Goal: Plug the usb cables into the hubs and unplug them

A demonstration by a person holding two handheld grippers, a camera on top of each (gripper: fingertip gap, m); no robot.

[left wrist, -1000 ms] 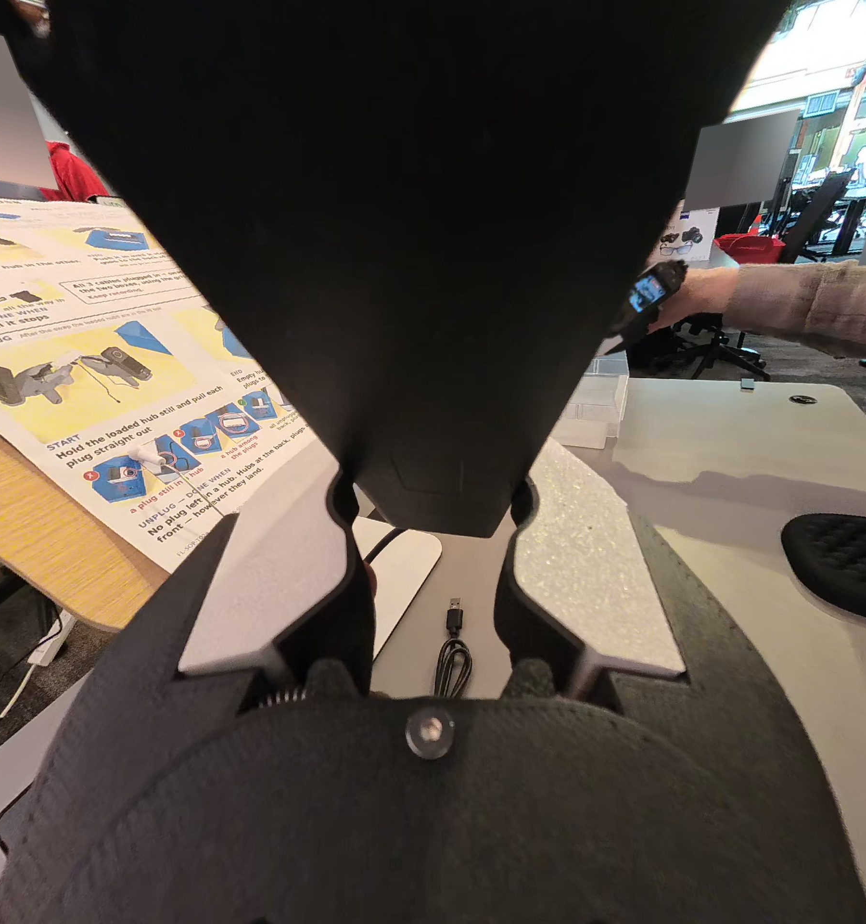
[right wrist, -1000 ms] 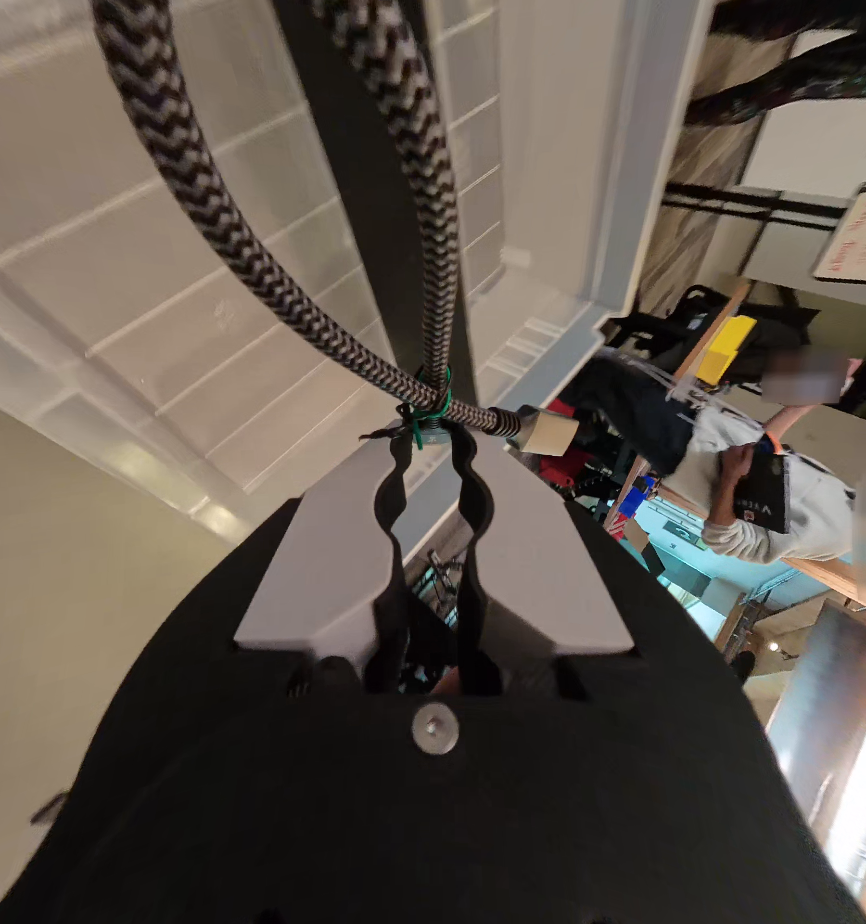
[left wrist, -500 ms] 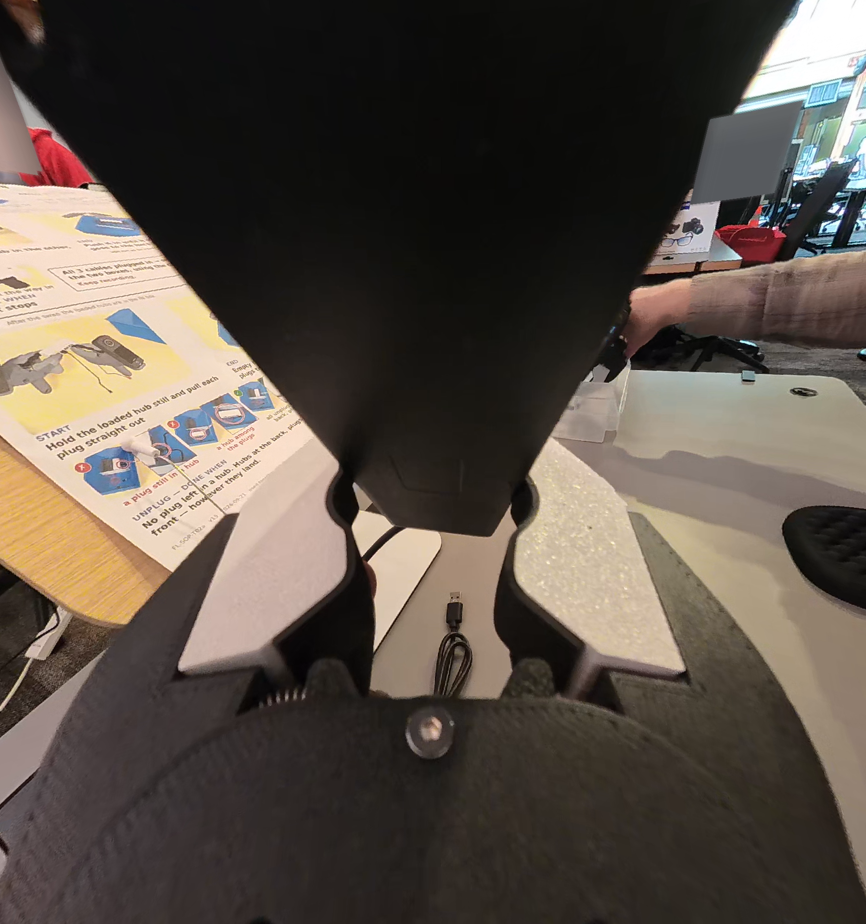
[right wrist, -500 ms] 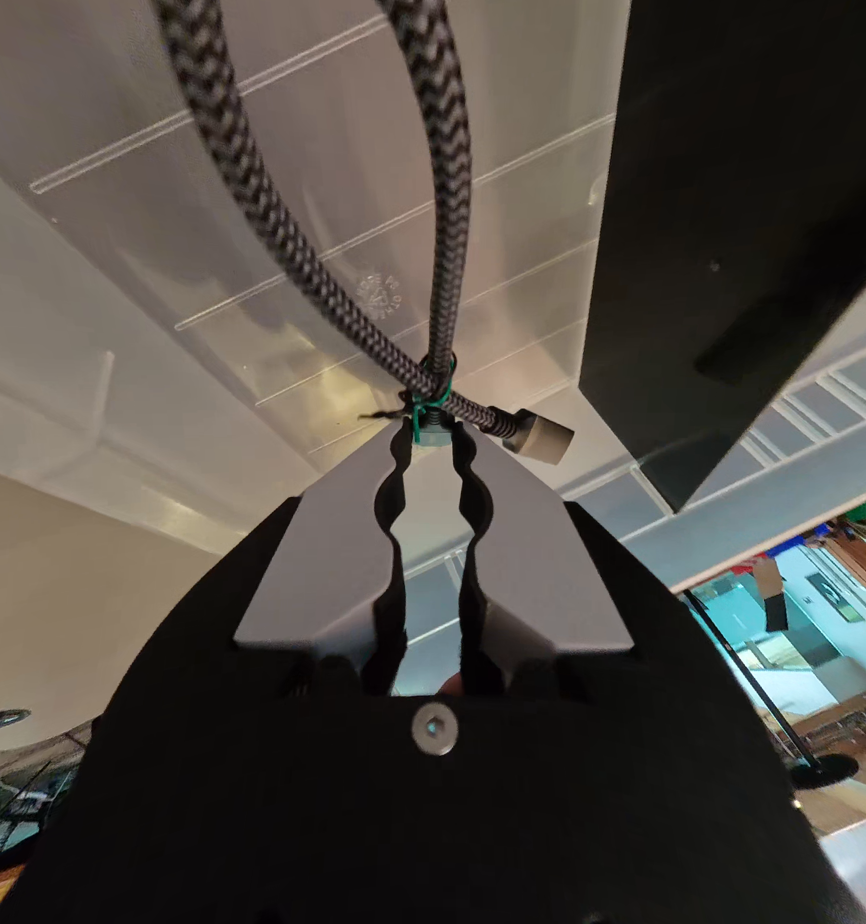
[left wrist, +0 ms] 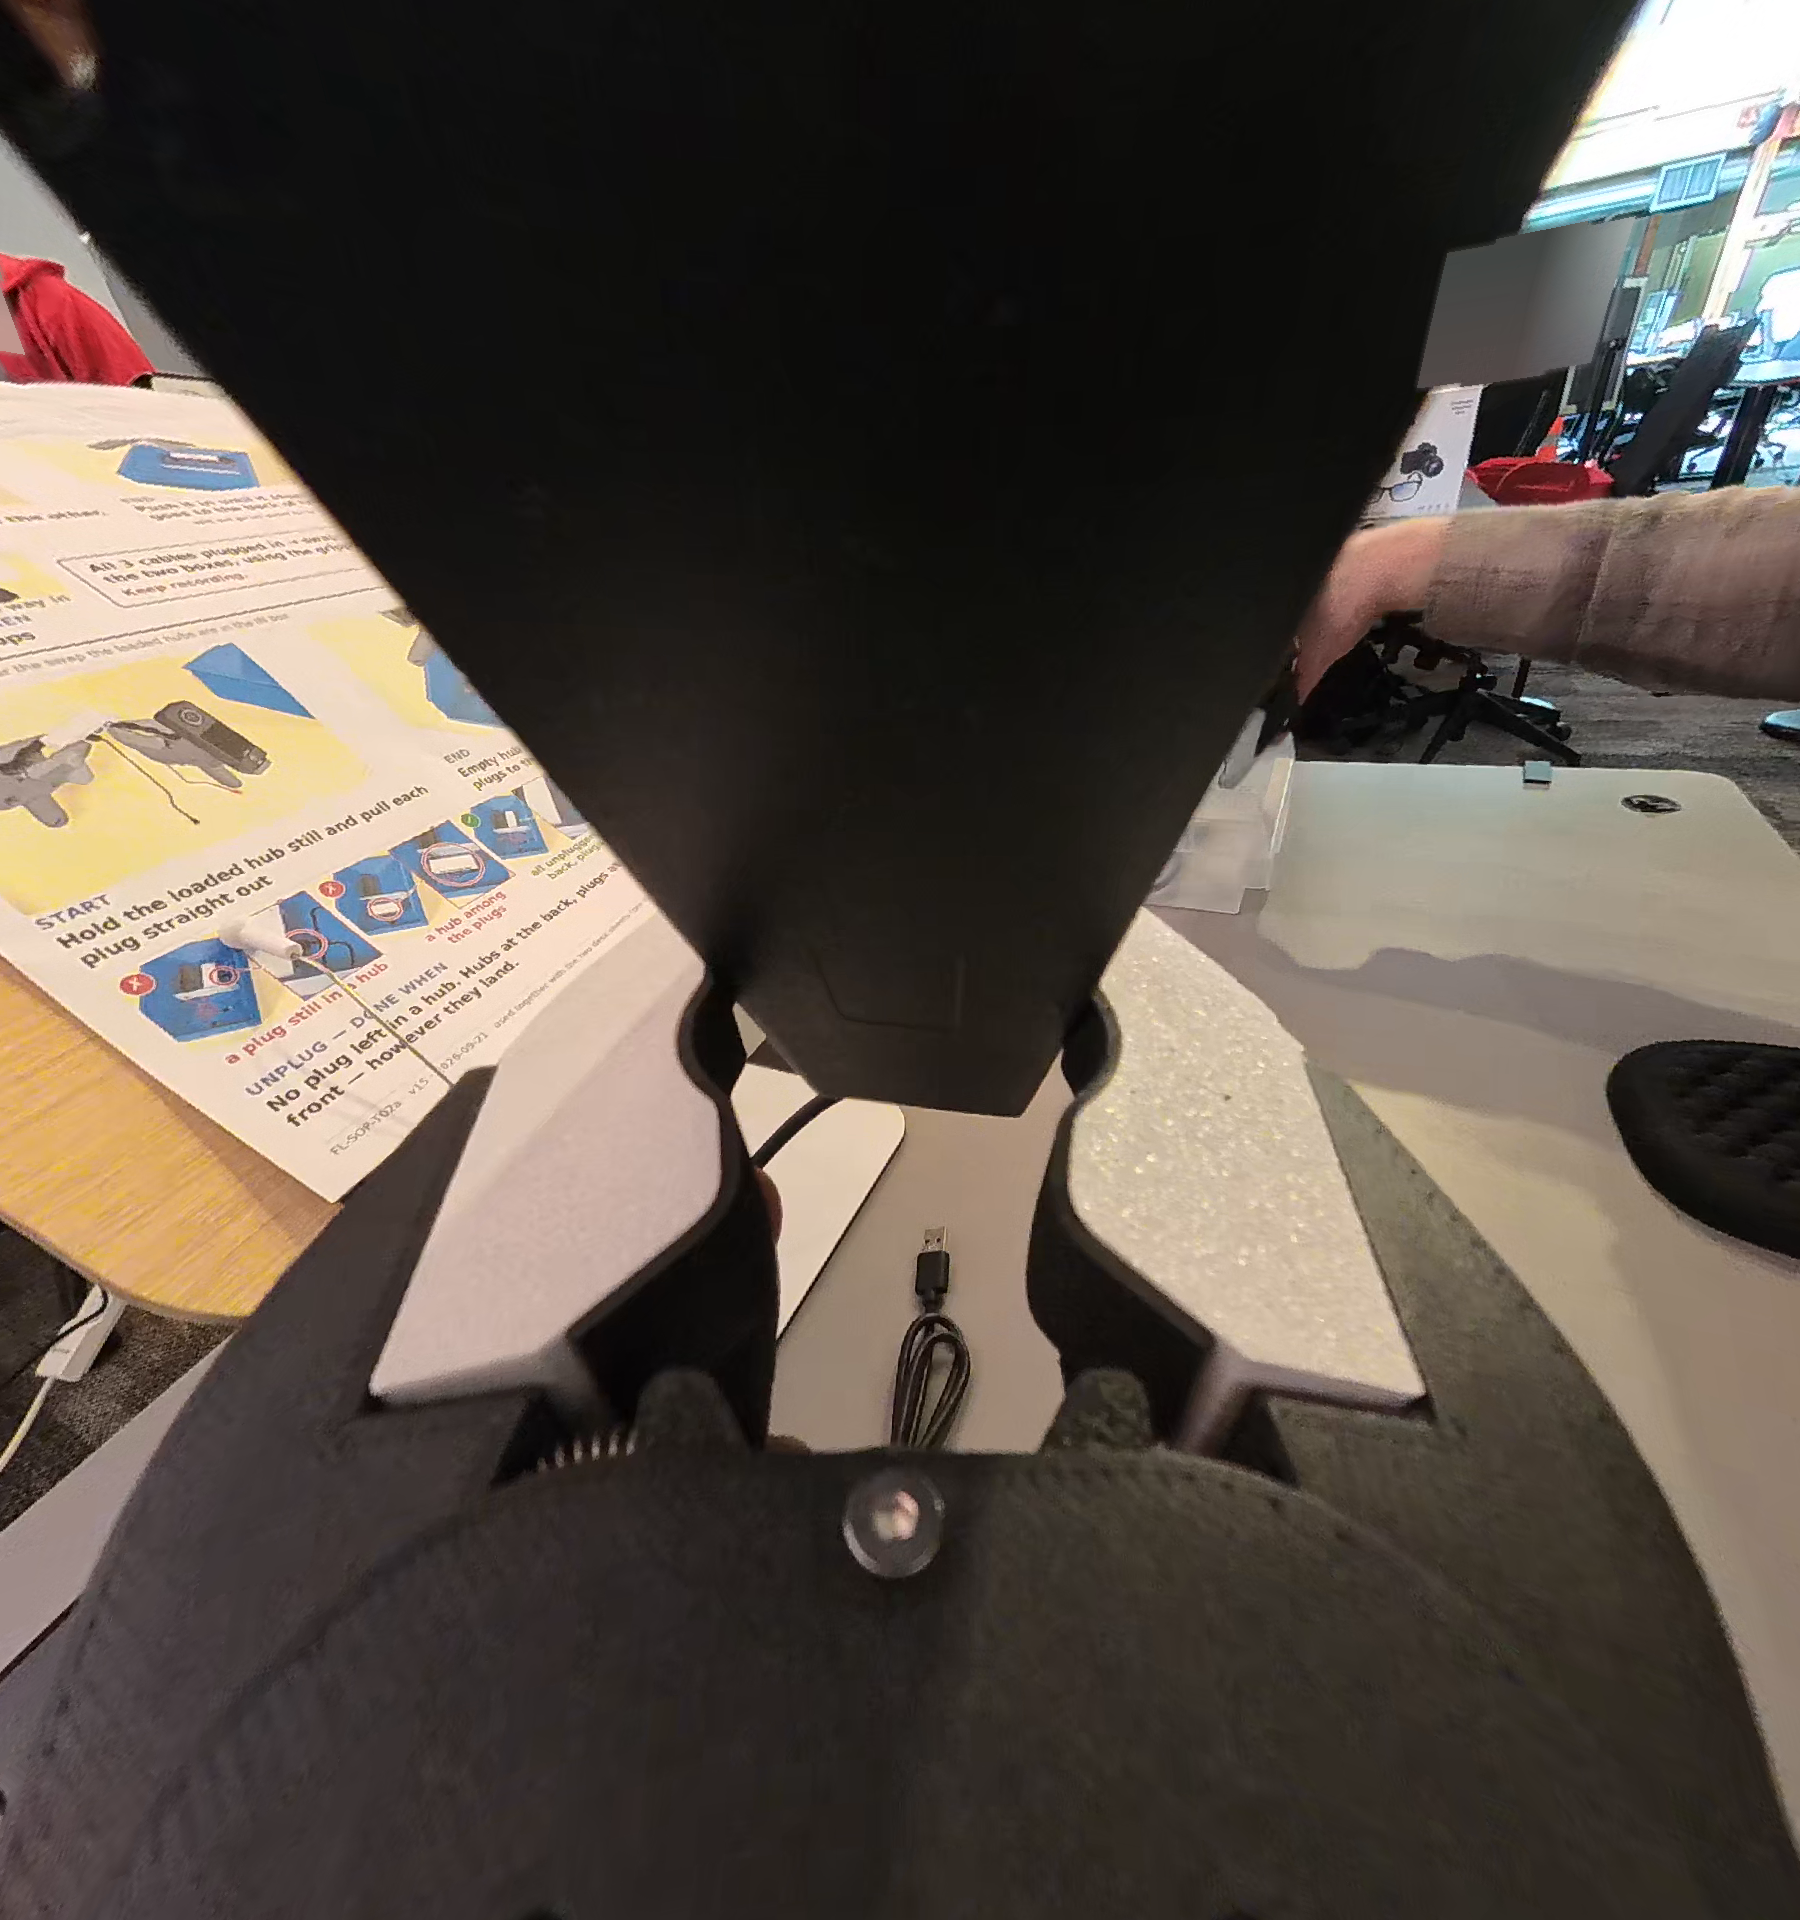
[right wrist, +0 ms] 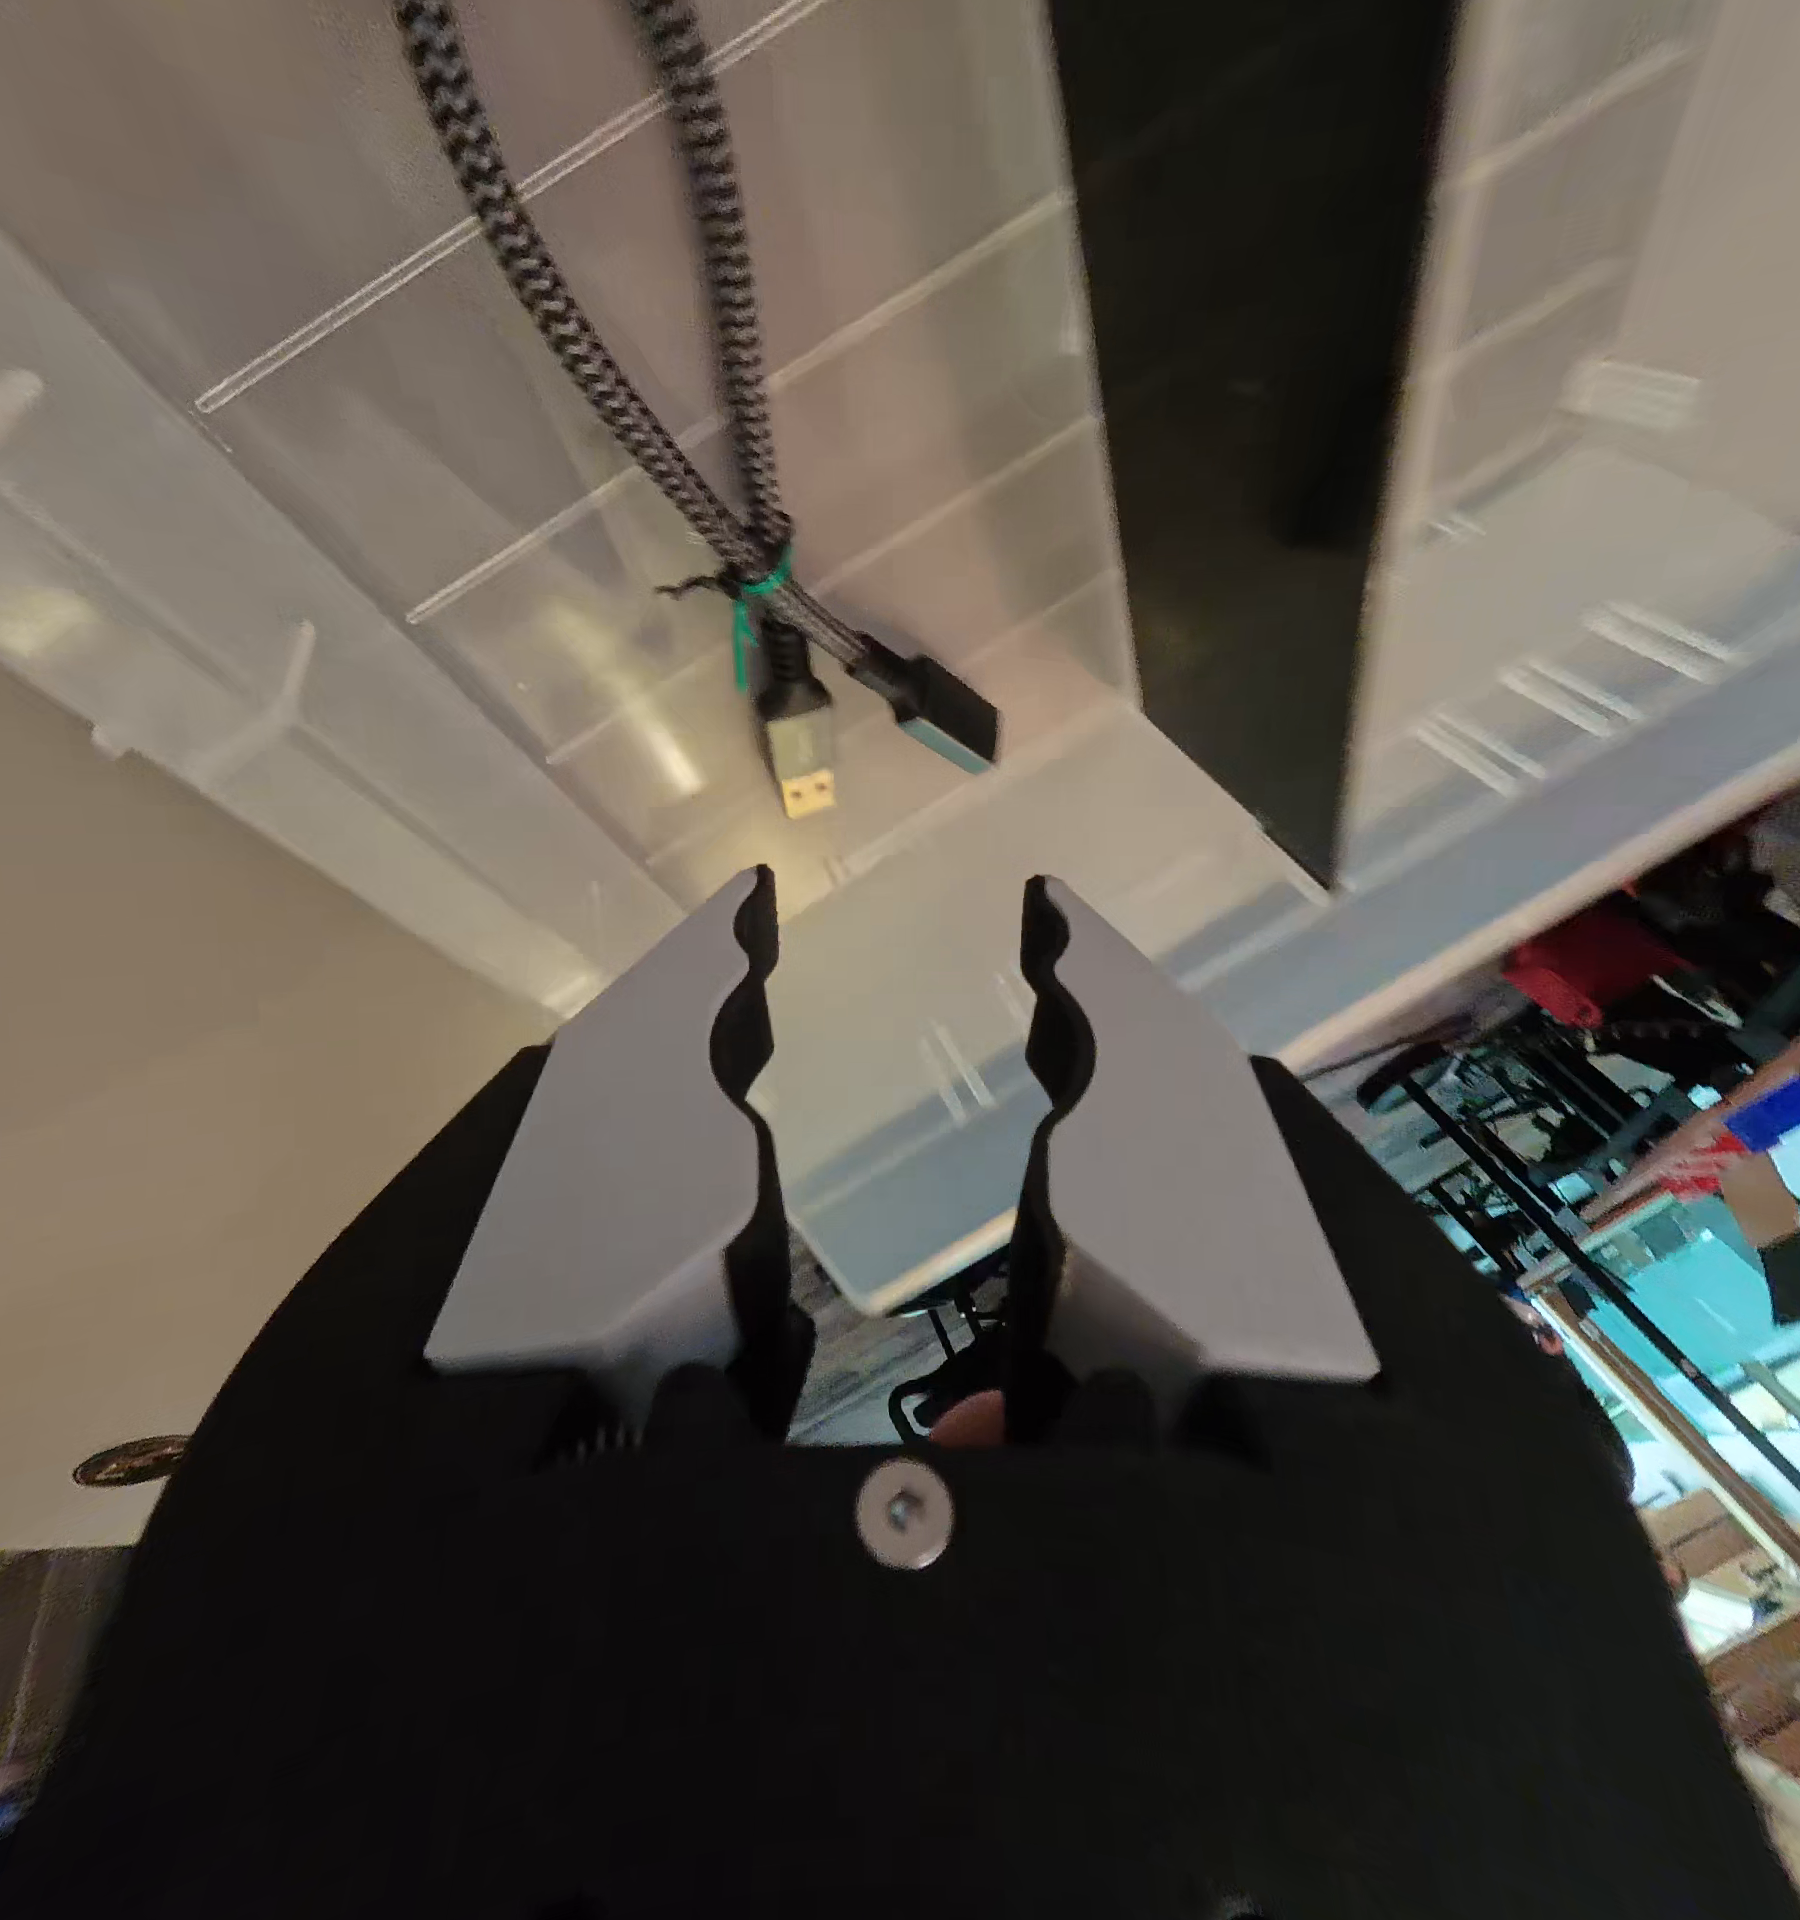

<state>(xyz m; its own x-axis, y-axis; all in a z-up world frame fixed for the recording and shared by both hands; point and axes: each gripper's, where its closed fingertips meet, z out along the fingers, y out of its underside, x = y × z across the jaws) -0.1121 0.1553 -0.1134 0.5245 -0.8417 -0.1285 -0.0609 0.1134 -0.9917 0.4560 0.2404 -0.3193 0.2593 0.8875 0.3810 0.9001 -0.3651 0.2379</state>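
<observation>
My left gripper [left wrist: 901,1023] is shut on a large black hub [left wrist: 771,468], whose narrow end sits between the fingers and whose body fills the top of the left wrist view. The same hub [right wrist: 1239,416] shows as a dark slab in the right wrist view. My right gripper [right wrist: 896,894] is open and empty, just short of a braided black-and-white USB cable [right wrist: 730,436] bundled with a green tie [right wrist: 761,613]. The cable lies in a clear plastic bin [right wrist: 356,436], its gold USB plug [right wrist: 802,758] pointing at the gripper. A small coiled black USB cable [left wrist: 932,1340] lies on the table below the left gripper.
A printed instruction sheet [left wrist: 200,779] lies on a wooden board at the left. A flat white device [left wrist: 844,1174] with a black lead lies under the hub. A black dimpled mat [left wrist: 1748,1153] is at the right. A sleeved arm [left wrist: 1602,592] reaches to the clear bin [left wrist: 1223,852]. There is about 60 centimeters between the tips of the two grippers.
My right gripper has opened and let go of the braided cable, which now lies loose in the bin ahead of the fingers. The left gripper still holds the hub, nearly unmoved.
</observation>
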